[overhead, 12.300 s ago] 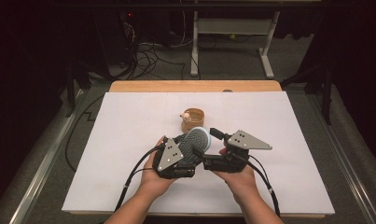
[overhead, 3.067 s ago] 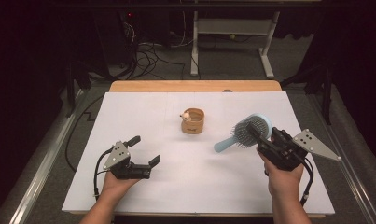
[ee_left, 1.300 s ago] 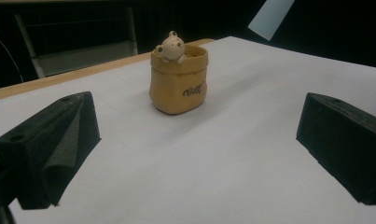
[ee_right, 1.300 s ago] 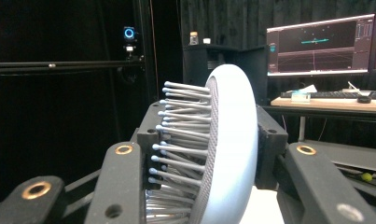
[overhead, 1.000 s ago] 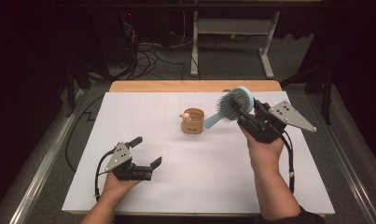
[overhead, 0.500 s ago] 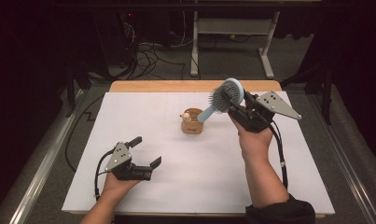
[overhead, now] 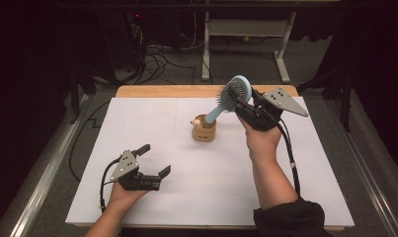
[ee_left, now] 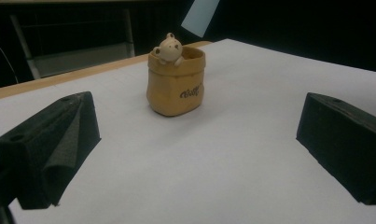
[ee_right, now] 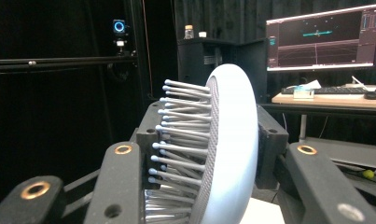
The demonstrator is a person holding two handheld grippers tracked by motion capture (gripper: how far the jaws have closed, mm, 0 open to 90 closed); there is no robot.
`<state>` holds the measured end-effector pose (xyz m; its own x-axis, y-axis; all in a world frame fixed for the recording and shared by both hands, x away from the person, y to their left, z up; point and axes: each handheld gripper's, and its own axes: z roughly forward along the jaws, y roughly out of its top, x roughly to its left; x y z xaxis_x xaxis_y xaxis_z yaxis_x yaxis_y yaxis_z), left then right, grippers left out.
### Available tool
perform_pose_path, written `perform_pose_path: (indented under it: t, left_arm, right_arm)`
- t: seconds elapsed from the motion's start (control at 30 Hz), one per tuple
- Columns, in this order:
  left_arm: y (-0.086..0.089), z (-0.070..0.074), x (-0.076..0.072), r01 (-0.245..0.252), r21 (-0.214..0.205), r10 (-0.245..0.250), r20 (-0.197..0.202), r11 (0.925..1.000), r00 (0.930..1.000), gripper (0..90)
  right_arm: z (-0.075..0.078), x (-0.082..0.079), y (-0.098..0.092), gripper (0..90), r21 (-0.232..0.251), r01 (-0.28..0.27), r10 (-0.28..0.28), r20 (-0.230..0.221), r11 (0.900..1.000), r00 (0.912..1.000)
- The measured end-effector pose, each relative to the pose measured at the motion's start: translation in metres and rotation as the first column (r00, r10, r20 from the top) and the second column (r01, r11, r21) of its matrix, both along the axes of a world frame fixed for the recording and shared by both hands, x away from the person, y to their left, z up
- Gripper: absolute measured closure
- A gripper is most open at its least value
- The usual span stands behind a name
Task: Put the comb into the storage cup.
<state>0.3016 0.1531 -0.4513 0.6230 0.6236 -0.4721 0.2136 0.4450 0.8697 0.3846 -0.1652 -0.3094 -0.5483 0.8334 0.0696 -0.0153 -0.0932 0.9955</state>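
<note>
White paper-covered bench [overhead: 137,123] | tan bear-trimmed pouch-shaped pot [overhead: 204,129] as landmark | right hand-held gripper [overhead: 244,102] pinching round pale-blue bristle hairbrush [overhead: 234,91] by its head, up-right of pot | handle slants down-left, tip at pot mouth | left hand-held gripper [overhead: 153,160] spread, down-left, farther

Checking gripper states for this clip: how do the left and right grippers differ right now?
The left gripper is open with nothing between its jaws; the right gripper is shut on the head of a blue hairbrush. The left gripper rests low on the white table near the front edge; the right gripper is raised beside the tan bear cup, the brush handle angling down toward it. Both are black, hand-held, with a grey plate and trailing cable.
</note>
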Motion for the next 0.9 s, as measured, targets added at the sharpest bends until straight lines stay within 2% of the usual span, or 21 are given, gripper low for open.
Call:
perform_pose_path:
  t: [0.17,0.7,0.9]
  left_arm:
    - [-0.001,-0.003,0.0,0.002,0.016,-0.002,-0.001,0.9999,1.0,0.5]
    - [0.002,0.0,-0.001,-0.006,0.007,0.006,0.009,1.0,0.9999,0.5]
    - [0.002,-0.001,0.0,-0.004,0.008,0.003,0.007,1.0,1.0,0.5]
  right_arm:
    - [0.002,0.001,0.003,57.3,-0.005,0.009,-0.009,0.013,0.9999,0.9999]
    - [0.003,0.018,0.012,57.2,-0.013,0.016,-0.016,0.004,0.9998,0.9999]
    - [0.005,0.02,0.017,57.2,-0.025,0.019,-0.019,0.009,0.9995,0.9998]
